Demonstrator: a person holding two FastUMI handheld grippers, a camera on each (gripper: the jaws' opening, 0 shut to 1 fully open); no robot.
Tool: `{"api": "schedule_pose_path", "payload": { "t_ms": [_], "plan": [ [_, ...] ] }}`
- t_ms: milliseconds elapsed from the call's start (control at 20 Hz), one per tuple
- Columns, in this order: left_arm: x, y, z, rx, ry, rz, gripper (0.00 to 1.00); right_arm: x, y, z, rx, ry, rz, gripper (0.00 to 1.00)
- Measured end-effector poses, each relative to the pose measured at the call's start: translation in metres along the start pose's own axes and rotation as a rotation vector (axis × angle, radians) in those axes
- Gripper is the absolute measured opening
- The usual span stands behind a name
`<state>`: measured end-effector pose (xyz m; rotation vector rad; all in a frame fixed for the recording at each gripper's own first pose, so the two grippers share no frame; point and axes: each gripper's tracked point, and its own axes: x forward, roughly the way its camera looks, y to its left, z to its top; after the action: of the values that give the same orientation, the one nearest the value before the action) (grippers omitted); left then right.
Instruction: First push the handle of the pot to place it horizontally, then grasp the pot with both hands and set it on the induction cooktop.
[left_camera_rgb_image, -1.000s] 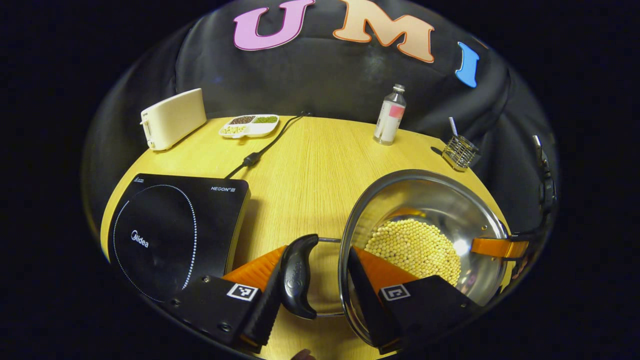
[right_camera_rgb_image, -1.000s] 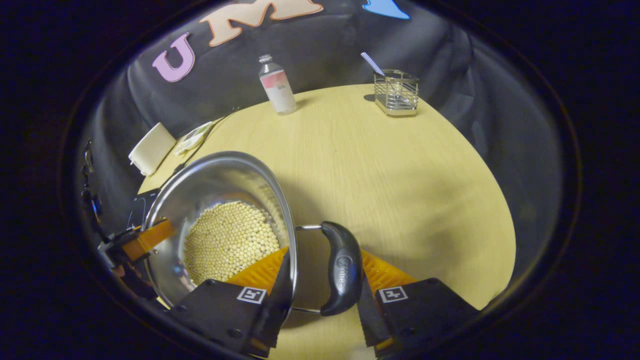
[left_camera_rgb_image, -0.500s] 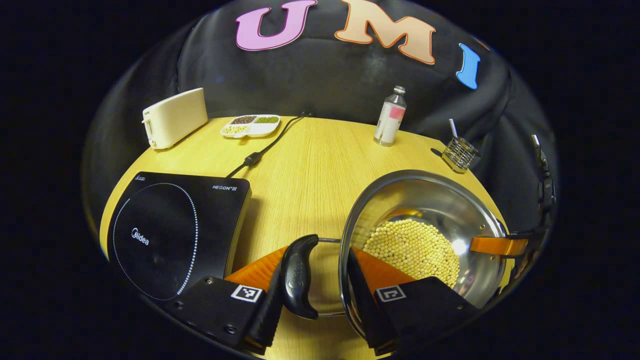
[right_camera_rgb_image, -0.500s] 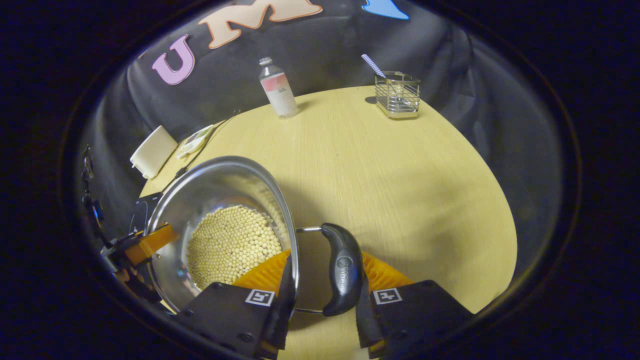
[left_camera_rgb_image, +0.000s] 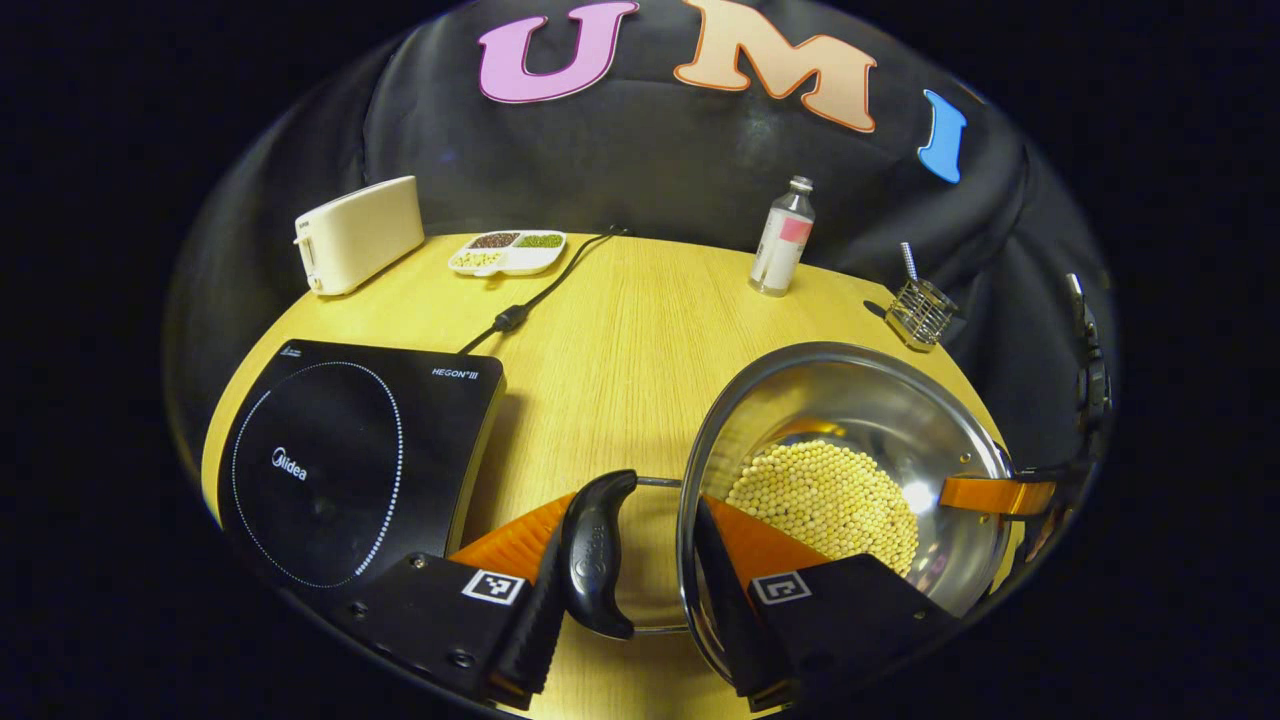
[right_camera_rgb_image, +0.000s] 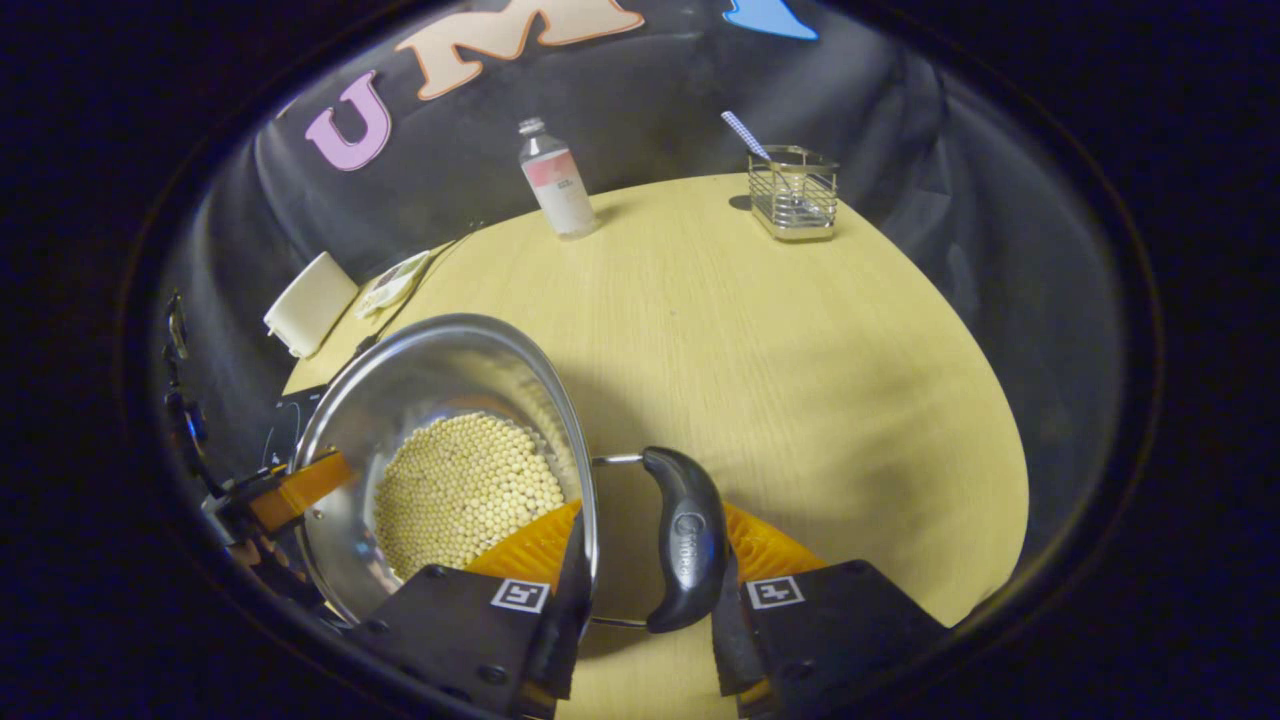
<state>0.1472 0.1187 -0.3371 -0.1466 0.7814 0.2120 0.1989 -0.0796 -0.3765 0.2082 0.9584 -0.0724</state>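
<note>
A steel pot (left_camera_rgb_image: 860, 400) holding pale yellow beans (left_camera_rgb_image: 825, 500) sits between both grippers, to the right of the black induction cooktop (left_camera_rgb_image: 340, 460). My left gripper (left_camera_rgb_image: 630, 520) is shut across the pot's black left handle (left_camera_rgb_image: 597, 555), with one finger outside the handle and the other inside the rim. The far rim carries a finger of my right gripper (left_camera_rgb_image: 995, 493). In the right gripper view, my right gripper (right_camera_rgb_image: 650, 530) clamps the other handle (right_camera_rgb_image: 685, 540) and the wall of the pot (right_camera_rgb_image: 440, 370) the same way. The left gripper (right_camera_rgb_image: 300, 485) shows at the opposite rim.
On the round wooden table (left_camera_rgb_image: 620, 350) stand a cream toaster (left_camera_rgb_image: 358, 235), a divided dish of beans (left_camera_rgb_image: 508, 252), the cooktop's cable (left_camera_rgb_image: 530, 300), a bottle (left_camera_rgb_image: 782, 237) and a wire basket (left_camera_rgb_image: 920, 310) along the back edge.
Both grippers keep their hold on the handles. The table's objects drift slightly right in both views, so the pot has shifted a little left toward the cooktop.
</note>
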Motion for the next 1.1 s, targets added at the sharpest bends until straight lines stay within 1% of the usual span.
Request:
{"api": "schedule_pose_path", "payload": {
  "t_ms": [100, 150, 200, 400, 550, 600, 700, 950, 1000, 1100],
  "plan": [
    [-0.004, -0.003, 0.004, -0.006, -0.011, 0.009, 0.68, -0.004, 0.000, 0.005, -0.010, -0.006, 0.010, 0.51],
    [-0.008, -0.004, 0.005, -0.010, -0.011, 0.014, 0.68, -0.006, -0.001, 0.008, -0.013, -0.007, 0.014, 0.57],
    [-0.011, -0.005, 0.007, -0.015, -0.017, 0.017, 0.68, -0.008, -0.001, 0.011, -0.018, -0.013, 0.018, 0.51],
    [-0.020, -0.006, 0.014, -0.018, -0.033, 0.023, 0.68, -0.017, 0.001, 0.018, -0.023, -0.023, 0.027, 0.51],
    [-0.022, -0.005, 0.017, -0.016, -0.026, 0.008, 0.70, -0.022, 0.003, 0.018, -0.022, -0.026, 0.016, 0.51],
    [-0.021, -0.004, 0.016, -0.017, -0.023, 0.003, 0.68, -0.023, 0.005, 0.016, -0.019, -0.022, 0.011, 0.51],
    [-0.021, 0.000, 0.017, -0.015, -0.012, -0.014, 0.68, -0.027, 0.008, 0.015, -0.011, -0.021, -0.006, 0.51],
    [-0.029, 0.020, 0.034, 0.009, -0.006, -0.074, 0.68, -0.046, 0.033, 0.013, 0.036, -0.051, -0.049, 0.51],
    [-0.031, 0.027, 0.036, 0.016, -0.006, -0.081, 0.70, -0.049, 0.042, 0.011, 0.046, -0.056, -0.055, 0.51],
    [-0.035, 0.045, 0.039, 0.025, 0.001, -0.093, 0.67, -0.052, 0.061, 0.005, 0.060, -0.059, -0.065, 0.51]
  ]
}}
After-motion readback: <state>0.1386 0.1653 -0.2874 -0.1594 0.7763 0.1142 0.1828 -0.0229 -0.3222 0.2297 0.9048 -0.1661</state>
